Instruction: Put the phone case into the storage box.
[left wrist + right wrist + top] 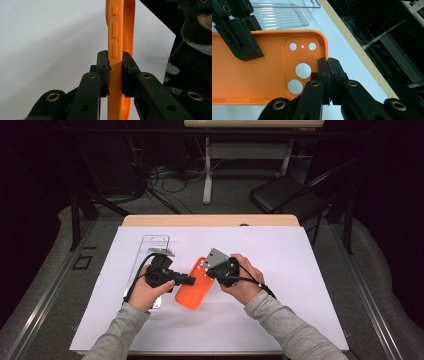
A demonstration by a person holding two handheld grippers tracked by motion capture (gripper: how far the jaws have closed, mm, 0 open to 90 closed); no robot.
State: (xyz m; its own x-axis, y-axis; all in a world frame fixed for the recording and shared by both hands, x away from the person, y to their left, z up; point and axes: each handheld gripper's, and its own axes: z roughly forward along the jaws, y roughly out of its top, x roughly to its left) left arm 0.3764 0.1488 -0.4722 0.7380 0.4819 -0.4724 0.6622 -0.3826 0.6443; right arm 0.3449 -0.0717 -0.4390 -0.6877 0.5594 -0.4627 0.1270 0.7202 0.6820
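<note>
Orange phone case (194, 285) is pinched by both grippers' closed fingers, left (115, 72) and right (328, 75), beside an empty clear tray (284, 15).

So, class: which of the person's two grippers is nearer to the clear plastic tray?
Left. The left gripper, shut on the orange phone case, sits right beside the clear plastic tray. The right gripper grips the case's far edge, with the case between it and the tray.

My orange phone case (194, 287) is empty, its textured inside and round camera holes facing my right jaws. It is pinched at one long edge, by the side buttons, and at the camera-end wall, just beside the clear tray (154, 251).
</note>
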